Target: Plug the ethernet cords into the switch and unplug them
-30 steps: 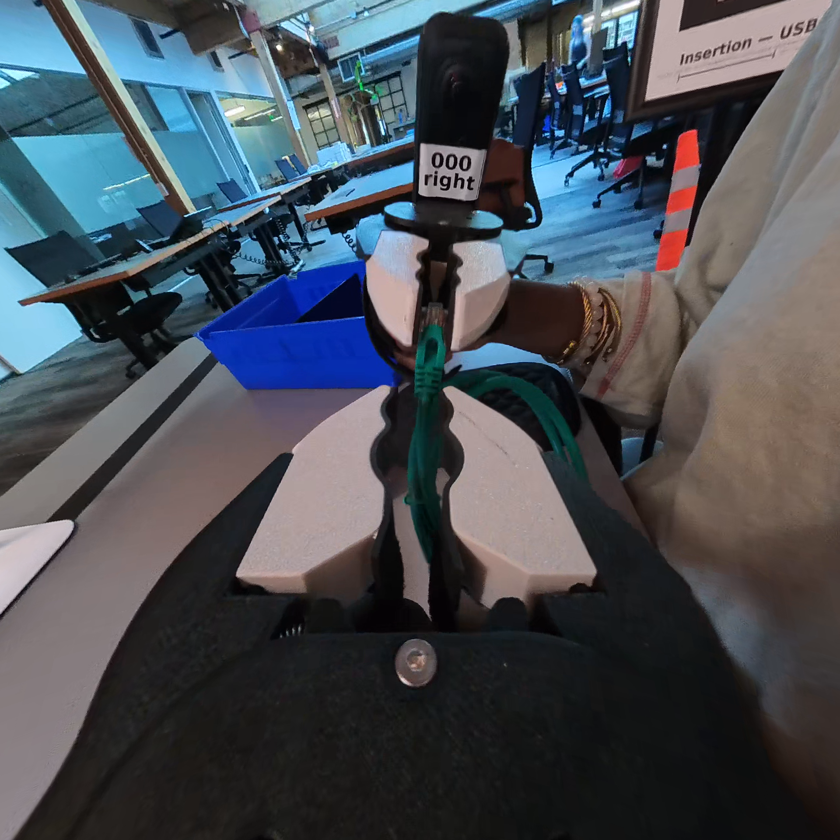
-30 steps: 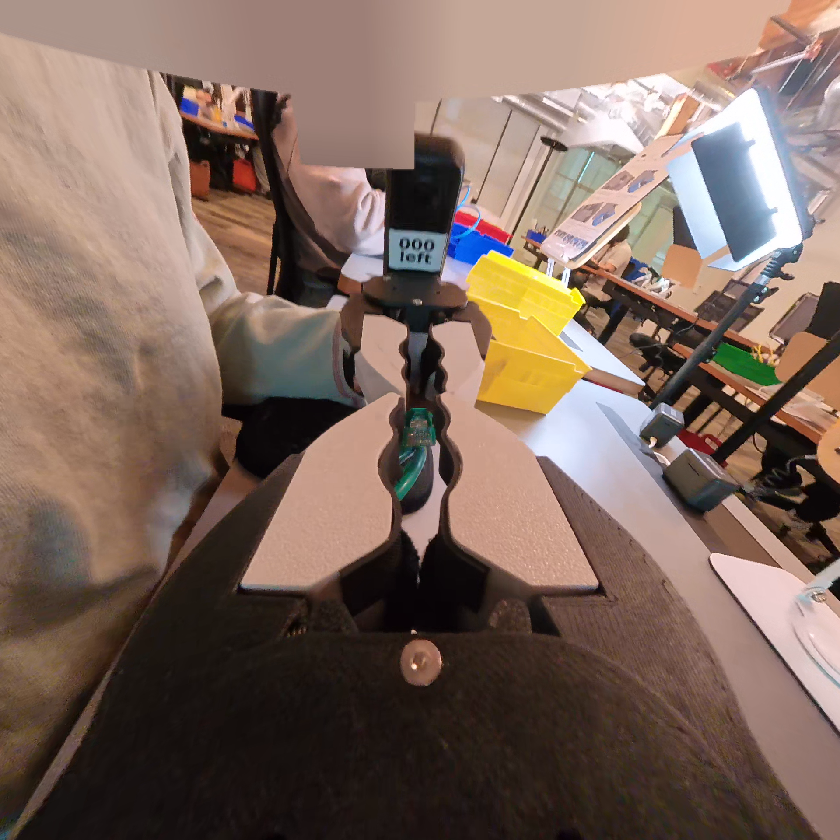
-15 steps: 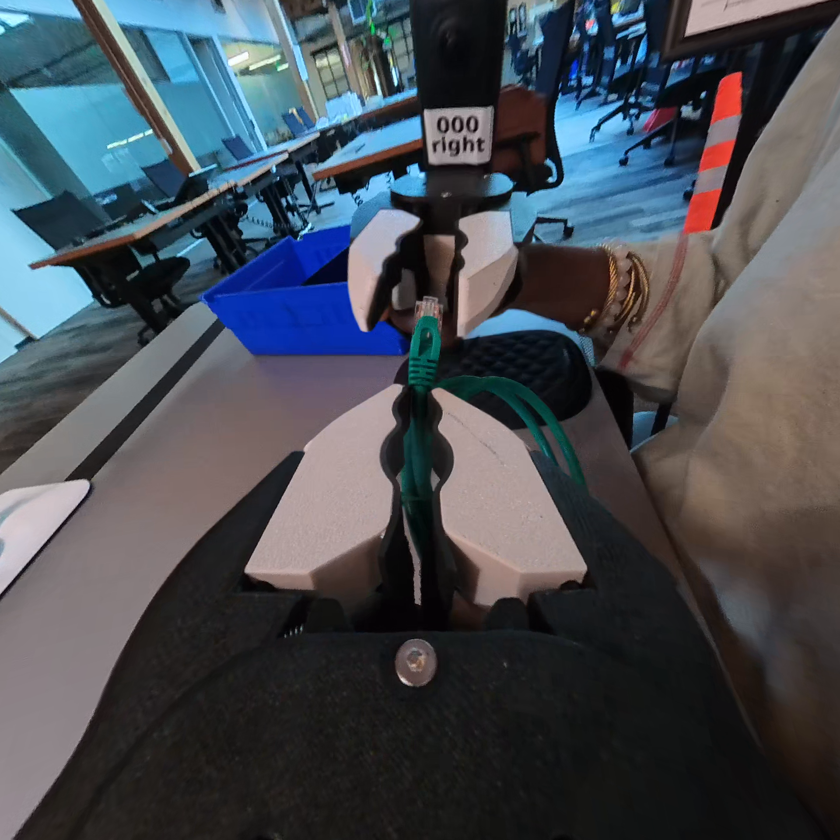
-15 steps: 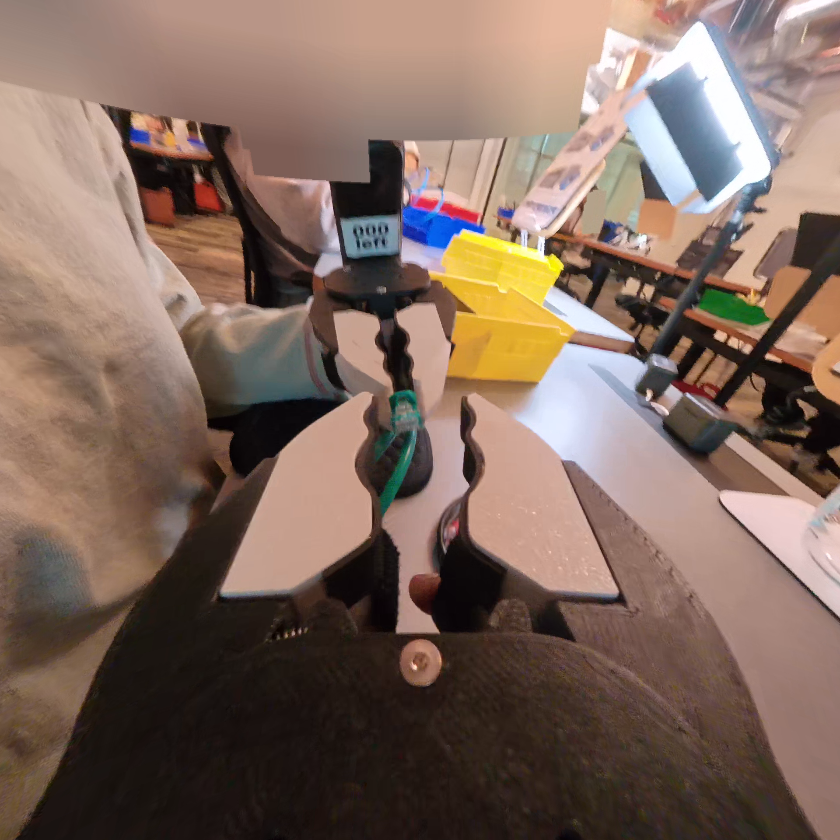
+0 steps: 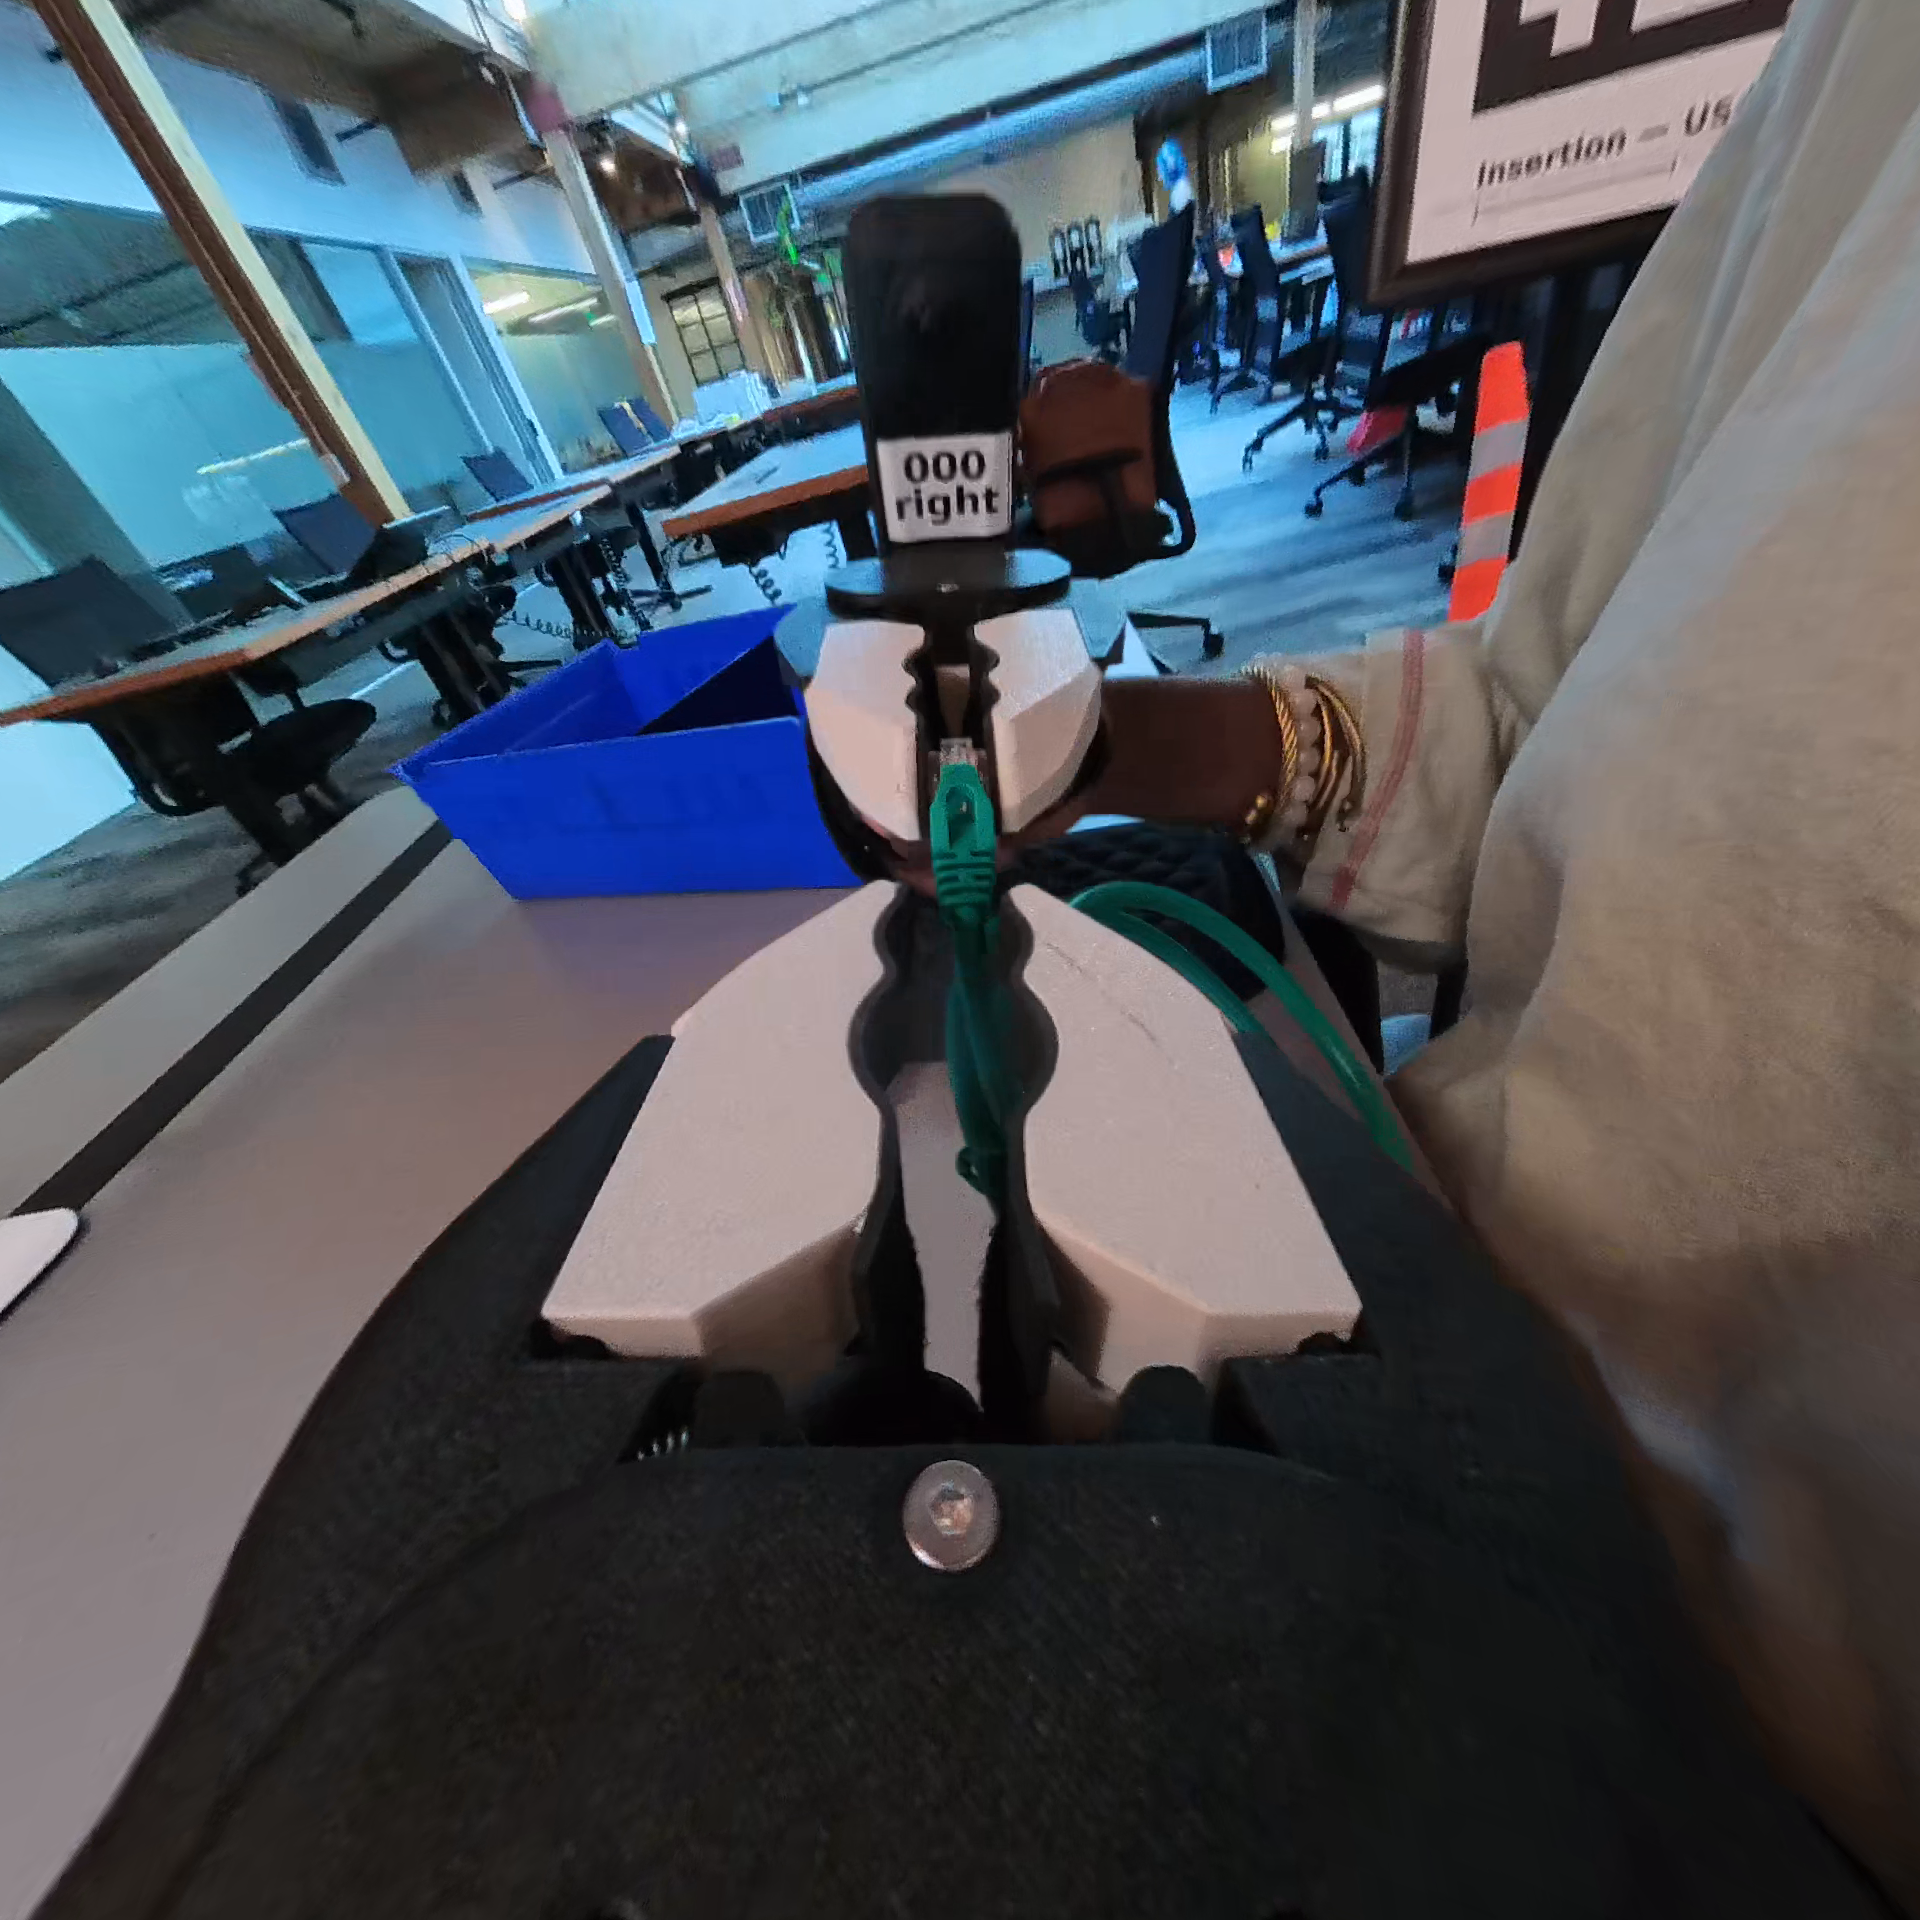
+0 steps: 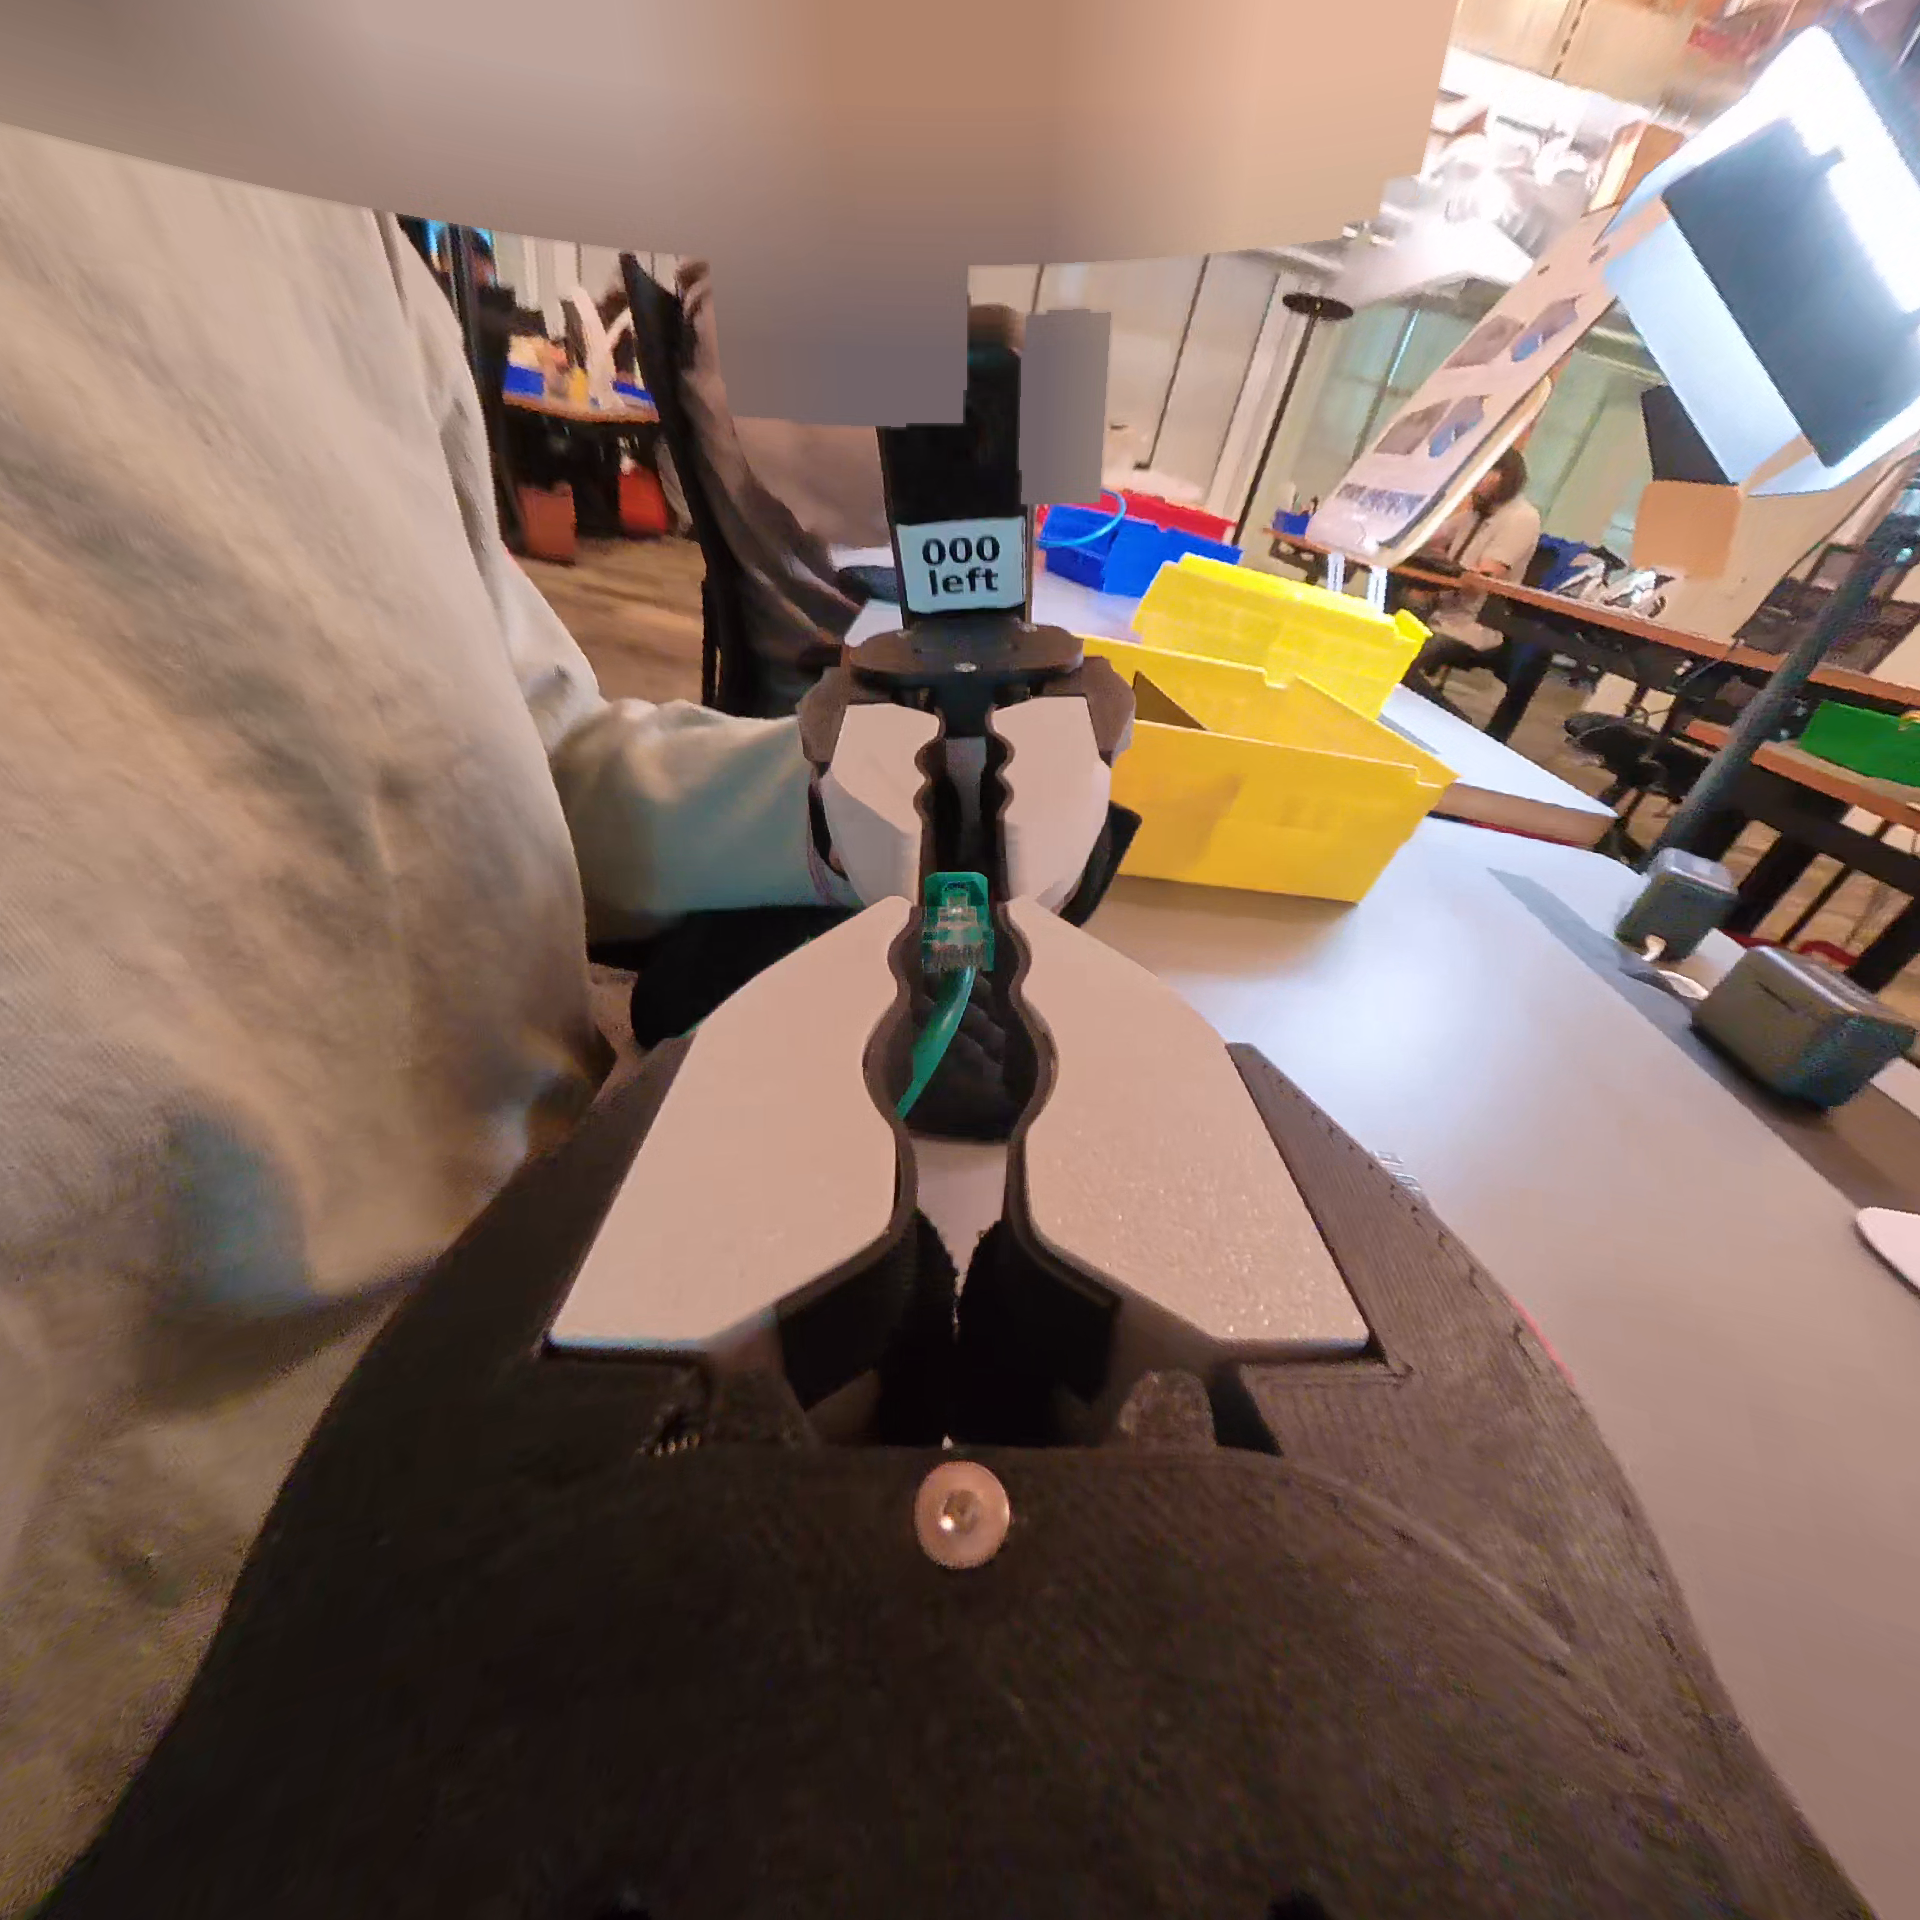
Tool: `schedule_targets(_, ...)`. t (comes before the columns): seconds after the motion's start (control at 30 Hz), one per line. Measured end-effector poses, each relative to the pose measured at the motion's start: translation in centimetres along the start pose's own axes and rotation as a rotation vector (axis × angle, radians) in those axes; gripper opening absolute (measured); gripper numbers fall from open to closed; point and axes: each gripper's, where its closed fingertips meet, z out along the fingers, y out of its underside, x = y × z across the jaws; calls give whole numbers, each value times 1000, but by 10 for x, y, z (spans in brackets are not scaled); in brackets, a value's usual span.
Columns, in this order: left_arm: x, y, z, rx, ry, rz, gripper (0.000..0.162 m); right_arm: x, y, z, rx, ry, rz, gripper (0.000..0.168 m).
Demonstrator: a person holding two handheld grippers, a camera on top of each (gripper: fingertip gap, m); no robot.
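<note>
Having reclosed, right claw (image 6: 956,914) pinches green ethernet cord (image 6: 956,925) plug again.

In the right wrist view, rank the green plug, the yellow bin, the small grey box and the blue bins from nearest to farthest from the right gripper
1. Green plug, at the right gripper tips.
2. Small grey box, on the table to the right.
3. Yellow bin, ahead and right.
4. Blue bins, far behind the yellow one.
</note>
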Motion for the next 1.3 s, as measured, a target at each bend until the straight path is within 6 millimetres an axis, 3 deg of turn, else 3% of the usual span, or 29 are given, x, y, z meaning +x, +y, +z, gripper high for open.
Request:
schedule_targets(0.83, -5, 6, 3, 30, -50, -35, 10, 6, -4, 1, 96, 29, 53, 12)
schedule_targets(0.93, -13, 12, 1, -18, -108, -33, 9, 13, 6, 1, 33, 69, 142, 17)
schedule_targets(0.97, -17, 13, 0, -24, -129, -36, 9, 15, 11, 0, -10, 87, 192, 36)
schedule_targets(1.03, -21, 12, -4, -20, -154, -49, 9, 13, 32, 2, -173, 104, 278, 47)
schedule_targets(1.07, -21, 12, -5, -21, -156, -50, 9, 9, 39, 5, -238, 101, 279, 40)
schedule_targets(1.1, -21, 12, -6, -18, -162, -49, 9, 6, 43, 8, -269, 110, 250, 20)
schedule_targets(1.17, -21, -1, -11, 79, -160, -89, 9, 10, 50, 8, -315, 188, 173, 14)
schedule_targets(1.3, -28, -10, -22, 200, -204, -161, 8, 9, 64, 17, -320, 209, 236, 12)
